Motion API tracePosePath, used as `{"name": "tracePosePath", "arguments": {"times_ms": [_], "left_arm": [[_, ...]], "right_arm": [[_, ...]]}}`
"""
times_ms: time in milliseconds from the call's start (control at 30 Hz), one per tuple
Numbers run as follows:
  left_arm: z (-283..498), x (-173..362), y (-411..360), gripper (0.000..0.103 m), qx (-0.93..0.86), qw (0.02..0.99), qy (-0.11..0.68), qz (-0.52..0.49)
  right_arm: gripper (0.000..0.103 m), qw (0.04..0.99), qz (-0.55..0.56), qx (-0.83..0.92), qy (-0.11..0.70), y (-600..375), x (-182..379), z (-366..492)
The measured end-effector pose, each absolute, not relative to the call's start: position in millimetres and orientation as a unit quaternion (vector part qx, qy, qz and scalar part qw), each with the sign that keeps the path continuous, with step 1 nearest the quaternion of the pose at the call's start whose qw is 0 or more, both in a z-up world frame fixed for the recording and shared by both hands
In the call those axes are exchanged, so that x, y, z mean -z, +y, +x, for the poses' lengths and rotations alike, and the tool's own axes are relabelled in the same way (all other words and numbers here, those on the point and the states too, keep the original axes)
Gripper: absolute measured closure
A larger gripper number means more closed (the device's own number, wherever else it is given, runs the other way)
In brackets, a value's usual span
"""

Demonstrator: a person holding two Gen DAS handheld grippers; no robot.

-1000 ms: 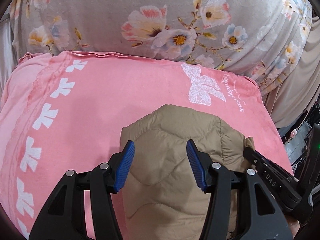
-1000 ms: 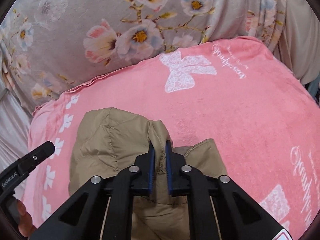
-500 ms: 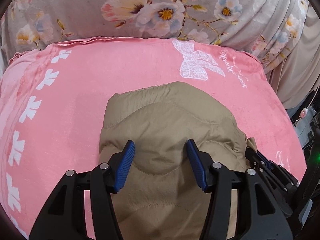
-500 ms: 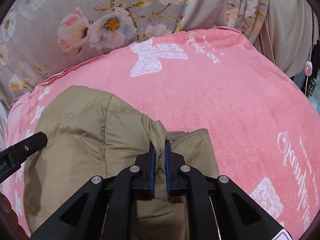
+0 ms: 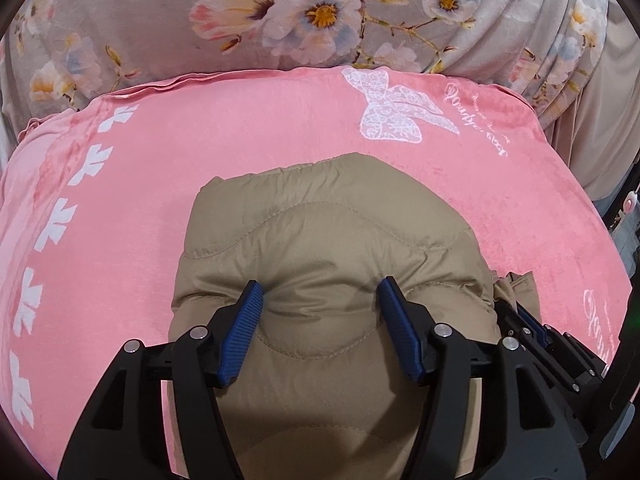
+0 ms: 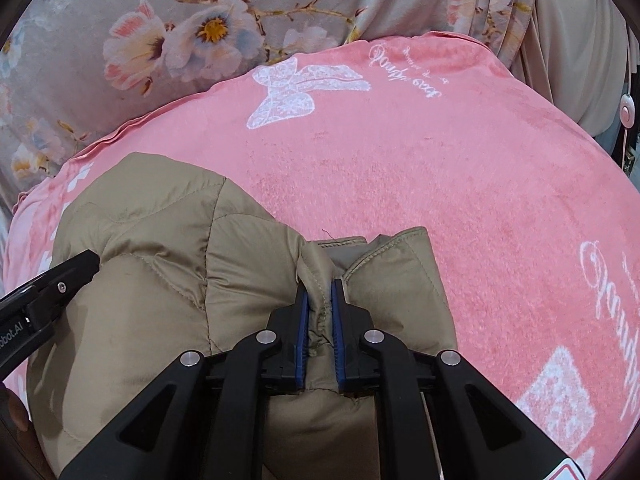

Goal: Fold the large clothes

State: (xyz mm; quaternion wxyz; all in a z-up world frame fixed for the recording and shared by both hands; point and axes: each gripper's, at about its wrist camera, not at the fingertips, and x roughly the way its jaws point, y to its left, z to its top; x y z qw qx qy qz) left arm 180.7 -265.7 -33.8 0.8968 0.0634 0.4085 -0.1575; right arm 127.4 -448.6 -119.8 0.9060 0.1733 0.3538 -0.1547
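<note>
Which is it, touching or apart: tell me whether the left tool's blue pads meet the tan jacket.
Touching. In the left wrist view the left tool is open and its pads press into the tan jacket, with the padding dented at each pad and bulging between them.

Right gripper (image 6: 319,312): blue pads closed on a gathered seam ridge of the tan quilted jacket (image 6: 168,248); fabric bulges up between the pads. Jacket lies bunched at the near left of the pink blanket (image 6: 460,168), a folded-over flap just right of the pinched ridge. Left gripper (image 6: 48,292): black fingertip enters from the left edge, touching the jacket's puffed panel. White butterfly print (image 6: 296,90) and script lettering sit toward the blanket's far edge. Grey floral bedspread (image 6: 168,12) beyond.
</note>
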Motion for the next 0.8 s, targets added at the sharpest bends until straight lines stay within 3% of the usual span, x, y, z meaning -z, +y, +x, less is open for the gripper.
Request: {"name": "tracePosePath", "arguments": {"times_ms": [800], "left_arm": [[188.3, 70.7, -278.5, 0.034, 0.133, 0.916, 0.37, 0.083]], "right_arm": [[0.093, 0.908, 0.201, 0.147, 0.337, -456.3, 140.6, 131.8]]}}
